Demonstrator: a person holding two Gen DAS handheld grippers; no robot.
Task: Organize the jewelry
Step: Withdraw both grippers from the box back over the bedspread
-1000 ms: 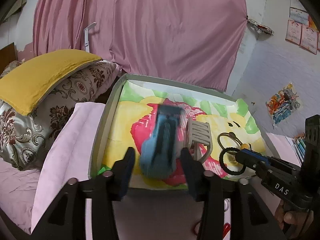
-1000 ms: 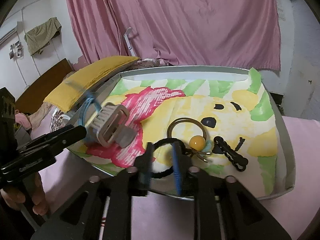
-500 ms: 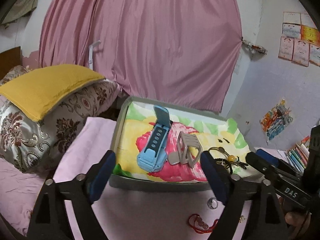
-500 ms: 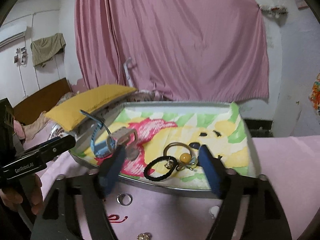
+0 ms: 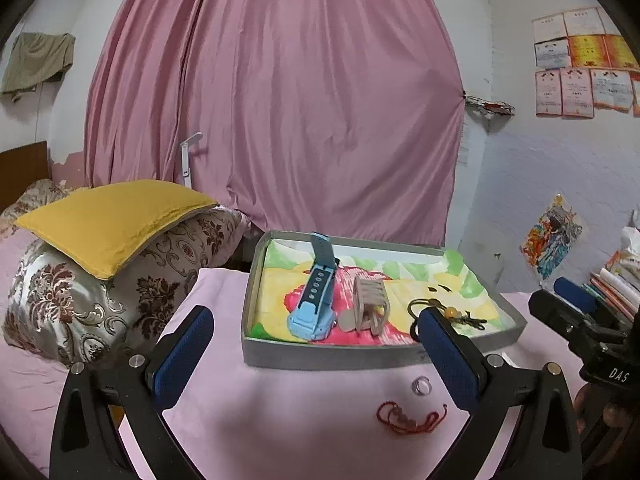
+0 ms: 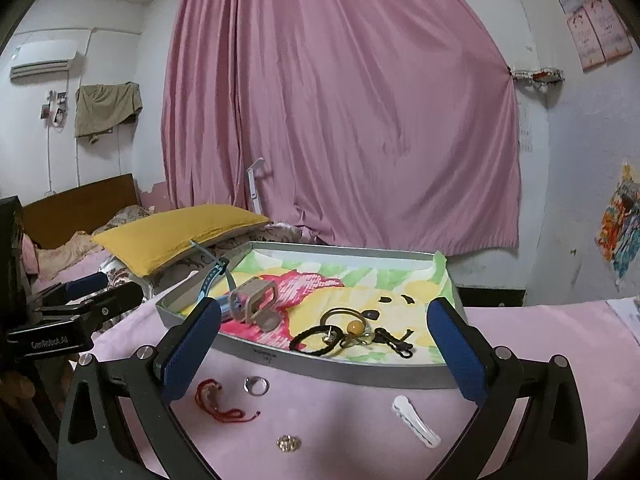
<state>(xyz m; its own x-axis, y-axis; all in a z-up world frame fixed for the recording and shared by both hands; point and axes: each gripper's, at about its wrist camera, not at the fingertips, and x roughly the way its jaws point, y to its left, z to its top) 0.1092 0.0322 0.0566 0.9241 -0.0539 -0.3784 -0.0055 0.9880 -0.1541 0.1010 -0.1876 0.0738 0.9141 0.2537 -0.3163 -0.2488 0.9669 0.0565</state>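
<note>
A grey tray with a colourful liner stands on the pink cloth. In it lie a blue watch, a beige watch, a black hair tie, a gold ring-shaped tie with an orange bead and a black clip. On the cloth in front lie a red cord bracelet, a silver ring, a gold trinket and a white hair clip. My left gripper and right gripper are open and empty, short of the tray.
A yellow pillow lies on a patterned cushion at the left of the tray. A pink curtain hangs behind. Books and pencils are stacked at the far right.
Both grippers opened, let go of the blue watch and the black hair tie in the tray, and drew back and up away from it.
</note>
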